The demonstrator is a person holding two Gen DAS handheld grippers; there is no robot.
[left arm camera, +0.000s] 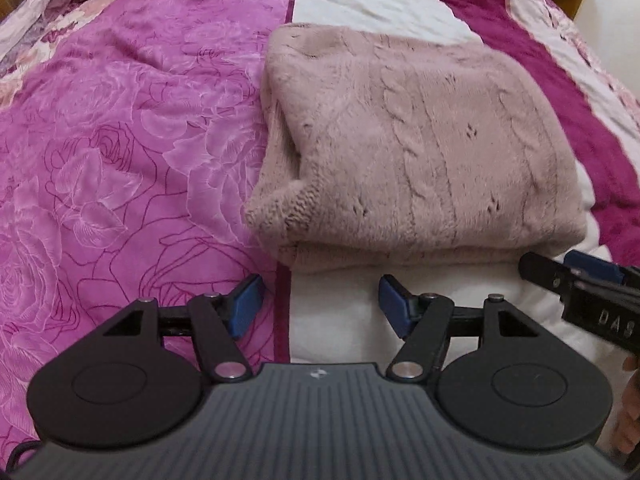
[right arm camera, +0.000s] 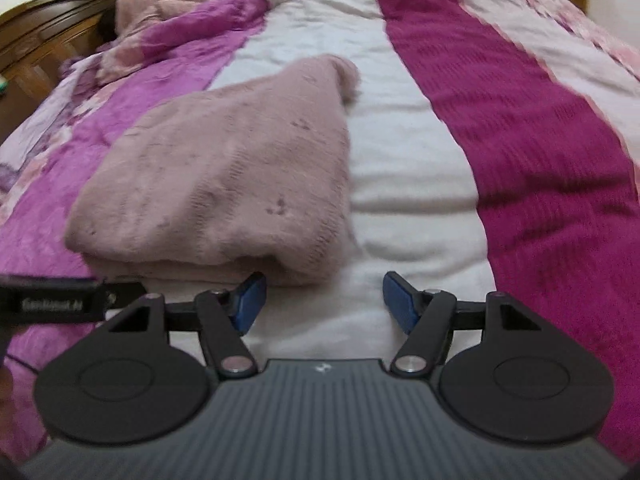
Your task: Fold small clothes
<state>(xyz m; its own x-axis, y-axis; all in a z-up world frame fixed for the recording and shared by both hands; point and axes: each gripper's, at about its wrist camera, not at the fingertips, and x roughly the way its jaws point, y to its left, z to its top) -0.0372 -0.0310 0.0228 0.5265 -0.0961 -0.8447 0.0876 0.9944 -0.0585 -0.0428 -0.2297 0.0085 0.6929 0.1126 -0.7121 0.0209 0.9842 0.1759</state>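
Pink cable-knit sweater (left arm camera: 420, 140) folded on bedspread (left arm camera: 120, 140) — both claws parted, empty

The right wrist view was smeared with motion blur, so the knit of the folded pink sweater (right arm camera: 224, 172) could not be read there, the wooden headboard (right arm camera: 44, 28) was cut by the left edge, and the sweater's under layers stayed hidden.
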